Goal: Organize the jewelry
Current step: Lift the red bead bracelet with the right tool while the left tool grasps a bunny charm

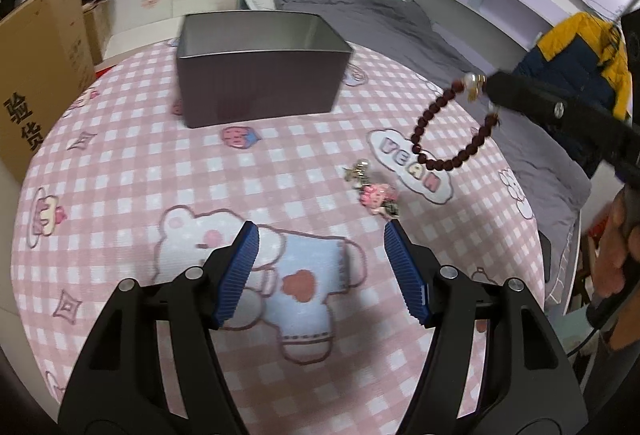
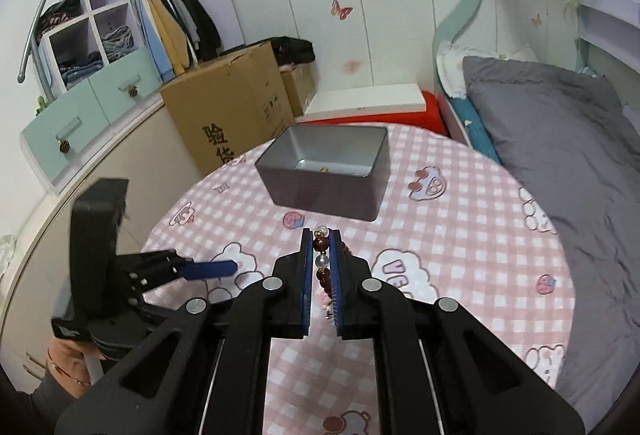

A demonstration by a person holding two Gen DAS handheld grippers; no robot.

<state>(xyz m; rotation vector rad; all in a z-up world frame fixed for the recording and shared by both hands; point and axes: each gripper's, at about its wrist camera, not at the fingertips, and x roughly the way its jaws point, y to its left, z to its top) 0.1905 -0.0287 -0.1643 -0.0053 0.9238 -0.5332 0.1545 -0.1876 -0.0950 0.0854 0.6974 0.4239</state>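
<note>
Table cover: a pink and white checked cloth (image 1: 120, 171) printed with cartoon animals, spread over a round table.
Box: an open grey metal tin (image 1: 260, 75) stands at the far side of the cloth; a small gold item lies on its floor, too small to identify.
Left gripper: the left gripper (image 1: 320, 271) hovers low above the cloth with its blue ribbed pads spread wide apart, nothing between them.
Right gripper: the right gripper (image 2: 322, 275) is raised above the table, its pads clamped onto a bracelet.
Bracelet: a loop of dark red beads (image 1: 448, 131) with a few pale and gold beads at the pinched end, hanging free in the air, near the tin but apart from it.
Charm: a small pink and gold trinket (image 1: 372, 191) lies on the cloth, just ahead of the left gripper's right pad.
</note>
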